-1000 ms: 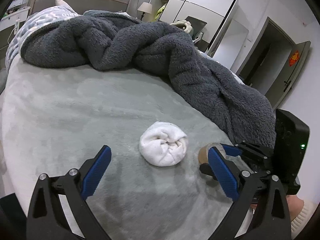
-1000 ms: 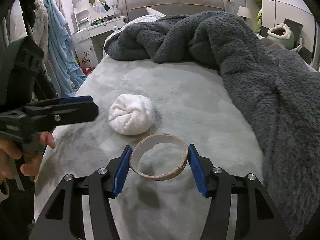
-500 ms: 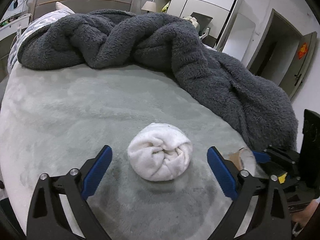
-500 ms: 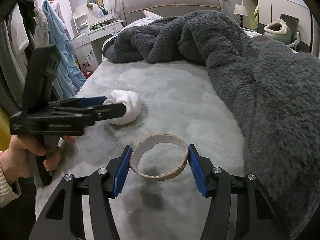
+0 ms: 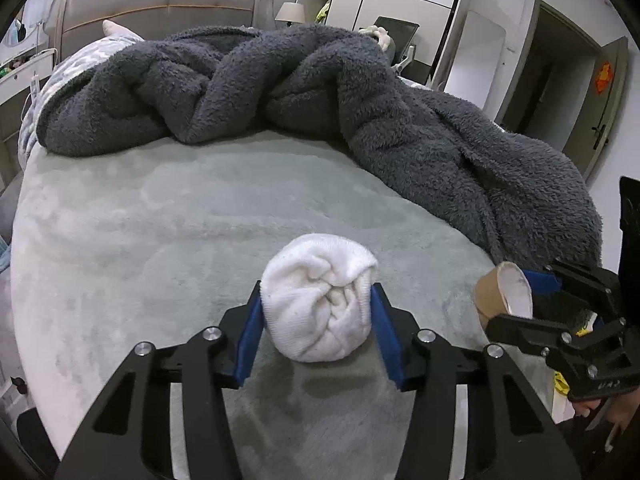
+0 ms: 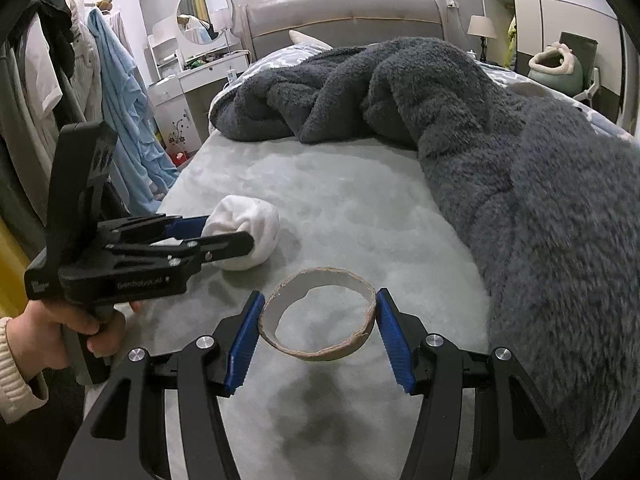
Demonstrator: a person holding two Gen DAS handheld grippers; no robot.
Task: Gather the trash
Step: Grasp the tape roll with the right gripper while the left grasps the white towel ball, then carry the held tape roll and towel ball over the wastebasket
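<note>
A bed [image 5: 160, 208] with a pale grey-green plush cover fills most of both views, backed by a padded beige headboard [image 6: 344, 12]. A dark grey fleece blanket [image 5: 320, 96] lies bunched across the far end and trails down one side. A patterned pillow [image 5: 80, 60] shows just behind it. Beside the bed stand a white dressing table [image 6: 200, 76] with a round mirror [image 6: 204, 14], a light blue garment [image 6: 124, 112] hanging nearby, a small lamp [image 6: 482, 28], a white wardrobe [image 5: 404, 4] and an open door [image 5: 604, 108].
</note>
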